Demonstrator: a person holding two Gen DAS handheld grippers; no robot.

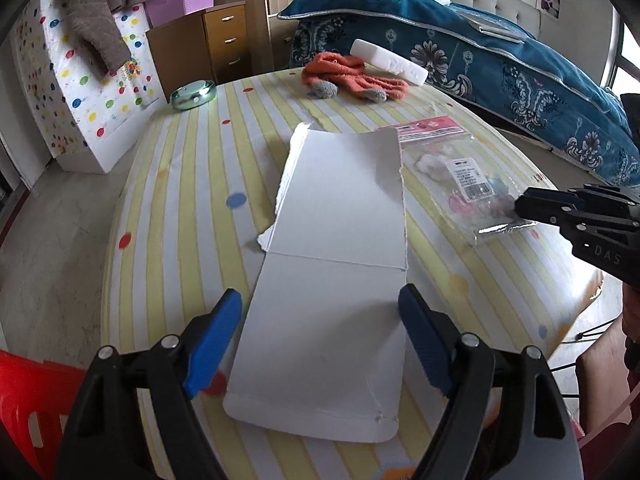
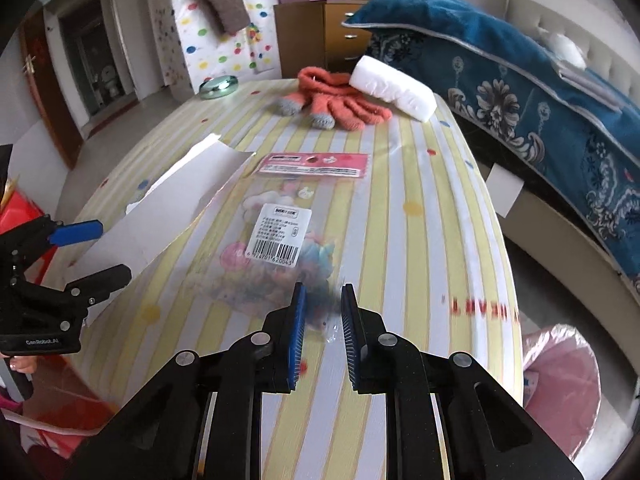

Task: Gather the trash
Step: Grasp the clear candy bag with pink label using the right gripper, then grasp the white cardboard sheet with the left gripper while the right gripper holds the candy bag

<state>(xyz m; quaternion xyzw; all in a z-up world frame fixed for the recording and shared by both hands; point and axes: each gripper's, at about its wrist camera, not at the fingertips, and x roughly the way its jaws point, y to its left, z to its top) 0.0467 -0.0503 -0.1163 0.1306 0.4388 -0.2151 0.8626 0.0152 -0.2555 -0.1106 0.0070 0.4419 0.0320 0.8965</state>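
Note:
A torn white cardboard sheet point(image 1: 336, 240) lies flat on the striped table point(image 1: 180, 200). My left gripper point(image 1: 320, 304) is open and straddles the sheet's near half, one blue pad at each long edge. A clear plastic packet point(image 2: 280, 232) with a pink header and a barcode label lies to the right of the sheet. My right gripper point(image 2: 323, 304) sits at the packet's near edge, its jaws narrow with a gap still showing. The packet's blurred edge lies in that gap. The left wrist view shows the right gripper point(image 1: 520, 208) at the packet's point(image 1: 464, 184) corner. The left gripper point(image 2: 108, 252) shows over the sheet point(image 2: 160, 216).
Orange gloves point(image 2: 336, 100), a white foam block point(image 2: 392, 84) and a green glass dish point(image 2: 219, 86) lie at the table's far end. A blue quilt point(image 2: 520, 80) covers the bed on the right. A pink-lined bin point(image 2: 560, 384) stands near right, a red chair point(image 1: 28, 396) near left.

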